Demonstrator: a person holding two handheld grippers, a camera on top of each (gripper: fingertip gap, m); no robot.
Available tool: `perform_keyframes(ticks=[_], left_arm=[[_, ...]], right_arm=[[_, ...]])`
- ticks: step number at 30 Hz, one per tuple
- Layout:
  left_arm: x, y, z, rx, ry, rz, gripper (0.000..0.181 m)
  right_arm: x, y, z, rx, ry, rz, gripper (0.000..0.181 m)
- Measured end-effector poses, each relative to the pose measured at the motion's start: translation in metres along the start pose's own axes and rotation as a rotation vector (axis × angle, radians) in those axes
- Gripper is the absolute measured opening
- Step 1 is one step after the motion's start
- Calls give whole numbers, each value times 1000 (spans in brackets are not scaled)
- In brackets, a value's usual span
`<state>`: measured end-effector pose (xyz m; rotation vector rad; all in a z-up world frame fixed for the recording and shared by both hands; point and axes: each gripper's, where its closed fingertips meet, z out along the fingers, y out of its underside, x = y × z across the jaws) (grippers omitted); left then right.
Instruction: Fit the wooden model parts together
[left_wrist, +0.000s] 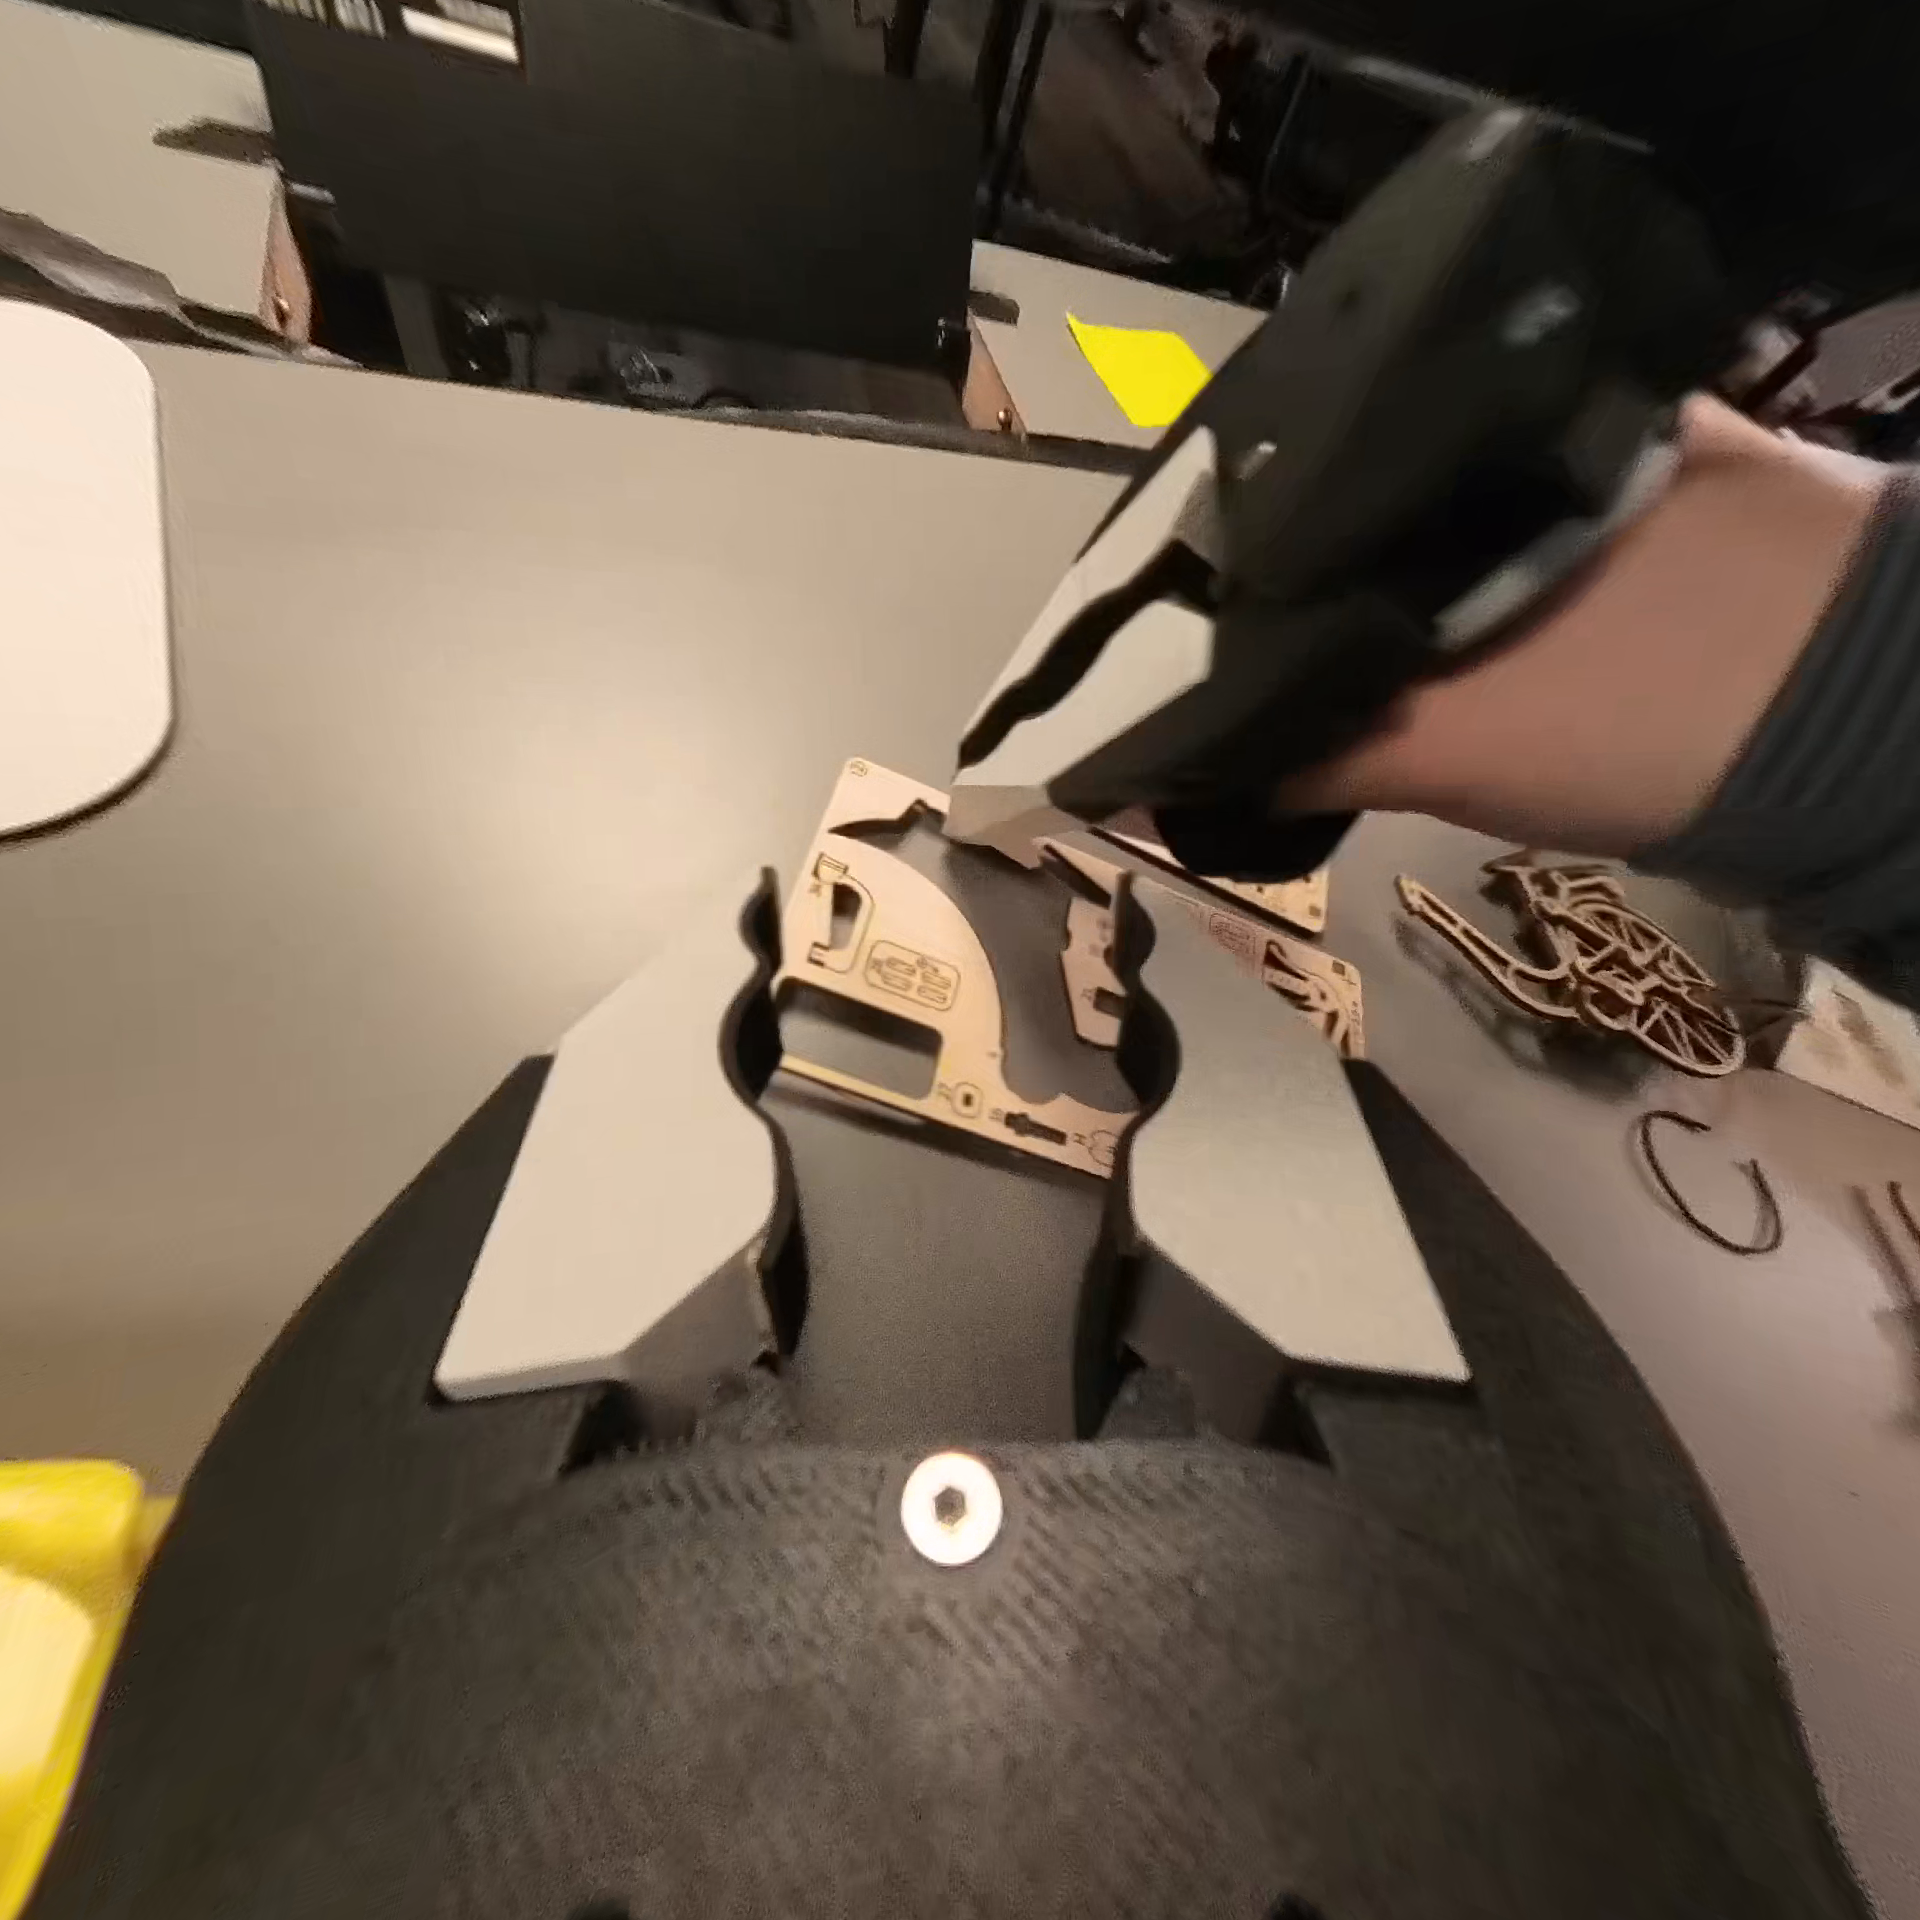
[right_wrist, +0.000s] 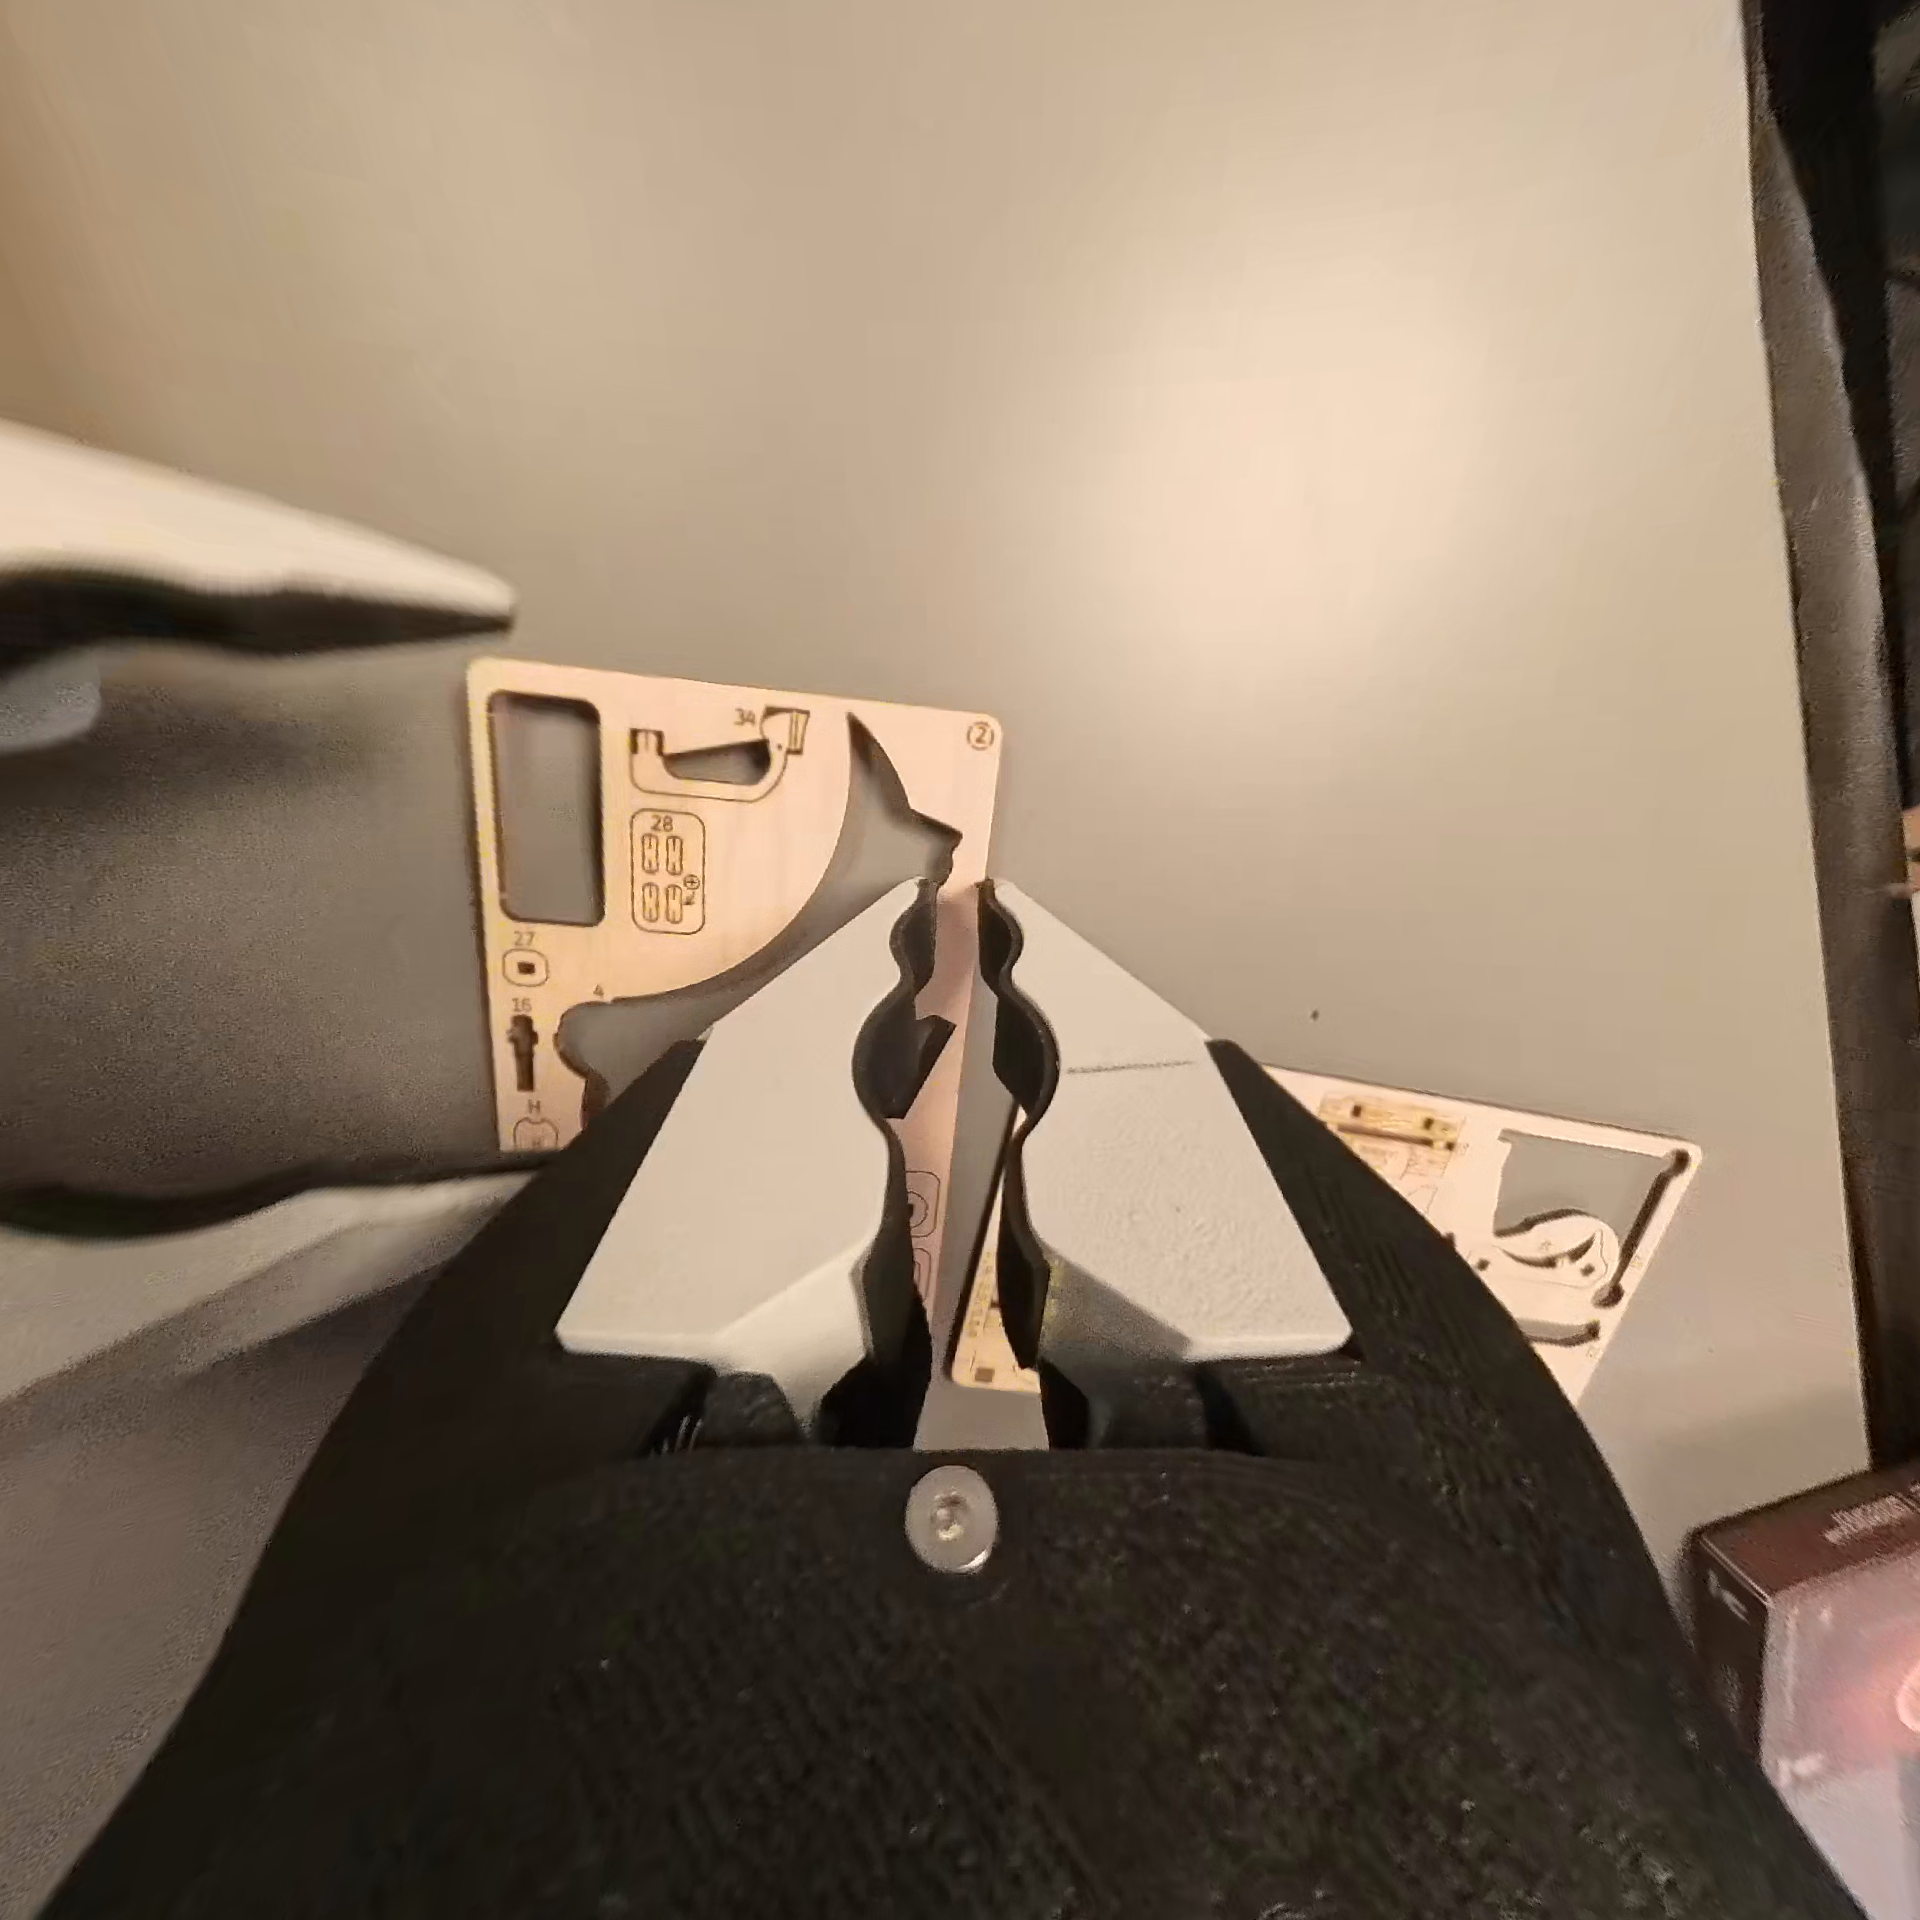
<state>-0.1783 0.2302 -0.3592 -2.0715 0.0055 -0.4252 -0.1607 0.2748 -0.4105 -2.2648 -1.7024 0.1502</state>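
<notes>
A flat wooden parts sheet (left_wrist: 894, 966) with several cut-outs lies on the grey table just beyond my left gripper (left_wrist: 945, 904), which is open and empty above its near edge. It also shows in the right wrist view (right_wrist: 727, 831). My right gripper (right_wrist: 951, 888) comes down from the upper right (left_wrist: 977, 821) onto the sheet's far edge. Its jaws are almost together, with only a narrow slit, and nothing shows clamped between them. A partly built wooden model (left_wrist: 1600, 966) lies to the right.
A second sheet (right_wrist: 1475, 1205) and a third lie right of the first. A black loop (left_wrist: 1704, 1184) and thin sticks lie at the right. A white object (left_wrist: 73, 582) stands at the left. A dark box (right_wrist: 1818, 1621) is at the right, a black frame behind the table. Tip to tip, the grippers are about 7 cm apart.
</notes>
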Motion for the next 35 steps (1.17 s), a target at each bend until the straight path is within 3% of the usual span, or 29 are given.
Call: perform_keyframes(ticks=[1,6,9,12,13,15,17,21,23,26,27,28,30,32,35], left_arm=[[1,3,1,-17,9,-11,69],[9,11,6,-62,74,-45,83],[38,17,7,-107,300,-170,84],[83,23,-5,-181,625,-235,8],[90,21,-8,-177,678,-264,4],[100,5,-19,-90,785,-293,1],[101,-14,-32,17,840,-279,2],[119,-48,-74,190,1089,-345,1],[126,-53,-85,209,1158,-364,1],[130,-57,-92,232,1226,-411,1],[132,-58,-94,236,1249,-438,1],[132,-59,-92,252,1234,-463,13],[136,-59,-91,298,1219,-488,38],[149,-47,-83,225,1220,-466,64],[173,-33,-88,137,1332,-455,52]], right_arm=[[-2,3,-4,28,4,-22,5],[-7,11,-45,245,45,-67,5],[-16,14,-81,389,46,-71,5],[-26,16,-109,516,60,-104,0],[-25,17,-119,555,80,-87,0],[-21,27,-143,646,142,-29,33],[-15,45,-171,775,213,80,54],[-23,92,-205,1013,192,328,64],[-42,105,-203,1065,34,399,54],[-64,113,-213,1197,-217,437,11],[-70,113,-218,1249,-322,466,5],[-72,113,-224,1300,-418,511,1],[-68,114,-231,1389,-480,569,0],[-65,115,-235,1450,-469,585,0],[-65,112,-243,1532,-495,595,0]])
